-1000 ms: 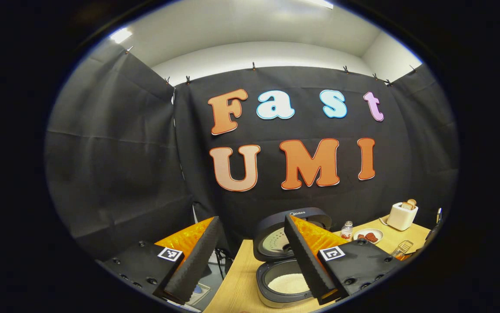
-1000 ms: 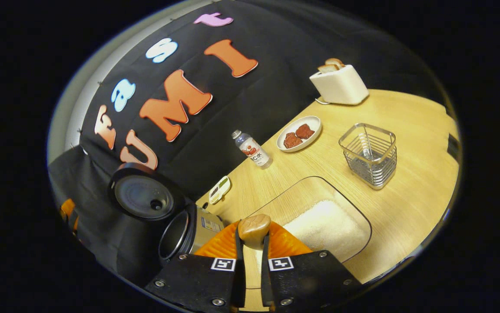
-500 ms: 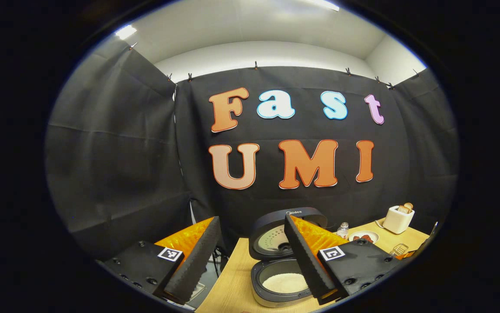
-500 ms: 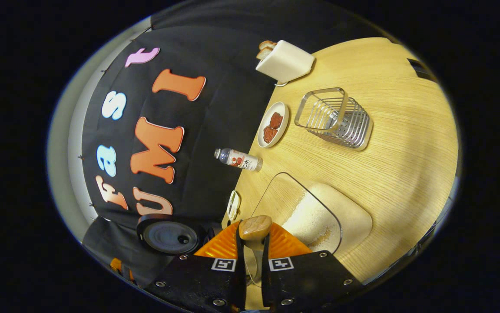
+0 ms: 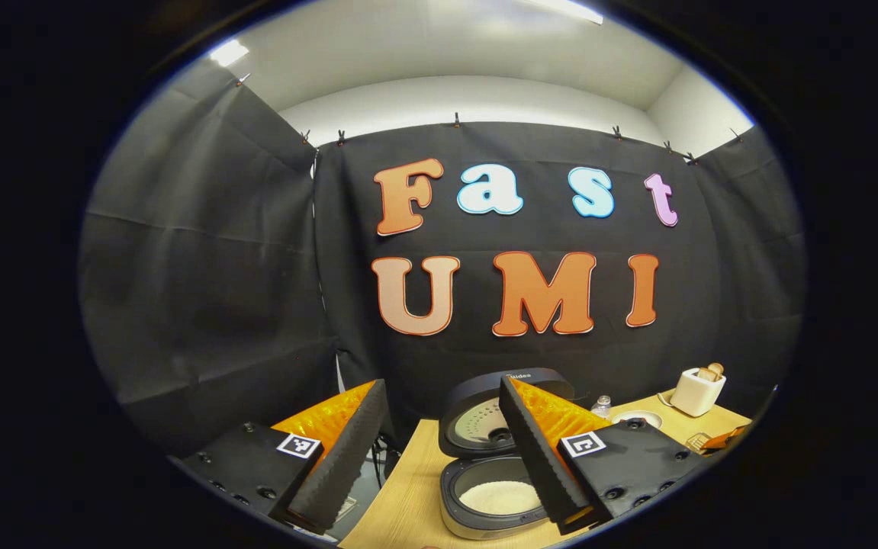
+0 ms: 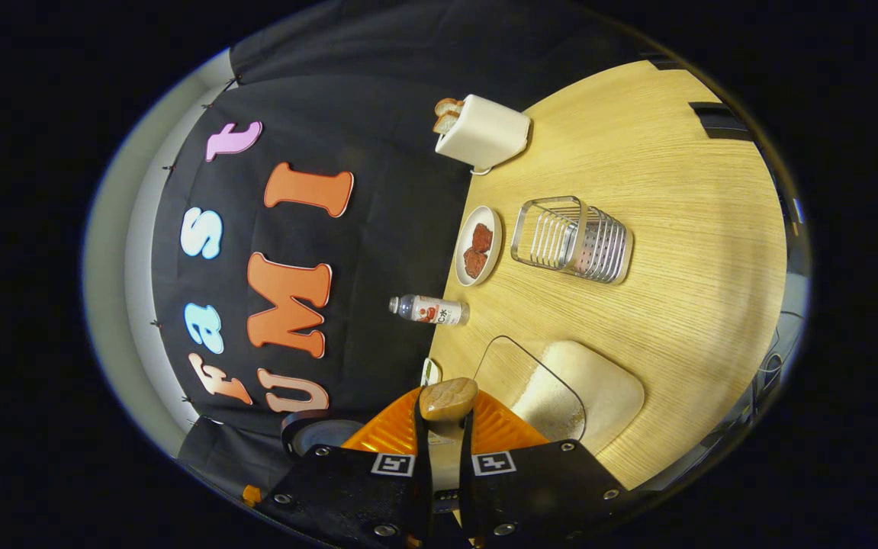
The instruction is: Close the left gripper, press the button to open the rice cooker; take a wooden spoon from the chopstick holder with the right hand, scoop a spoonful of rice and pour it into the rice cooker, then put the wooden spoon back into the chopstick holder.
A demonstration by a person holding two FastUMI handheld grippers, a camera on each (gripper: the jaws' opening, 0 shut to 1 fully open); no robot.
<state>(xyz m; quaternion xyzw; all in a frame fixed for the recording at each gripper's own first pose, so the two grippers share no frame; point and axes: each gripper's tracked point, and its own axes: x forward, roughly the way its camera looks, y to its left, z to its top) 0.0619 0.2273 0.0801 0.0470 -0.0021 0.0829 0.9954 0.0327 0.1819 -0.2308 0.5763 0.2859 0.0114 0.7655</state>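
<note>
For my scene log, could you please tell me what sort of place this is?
Probably a staged kitchen table in a recording booth: a wooden table against black cloth walls, set with an open rice cooker, a toaster and a plate of food.

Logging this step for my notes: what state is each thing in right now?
Rice cooker: lid up, rice inside.
Left hand-held gripper: open, empty.
Right hand-held gripper: shut on wooden spoon.
Chopstick holder: upright, empty.
Rice tray: holds rice.
Toaster: bread in slots.
Bottle: upright, capped.
Plate: holds two reddish pieces.
</note>
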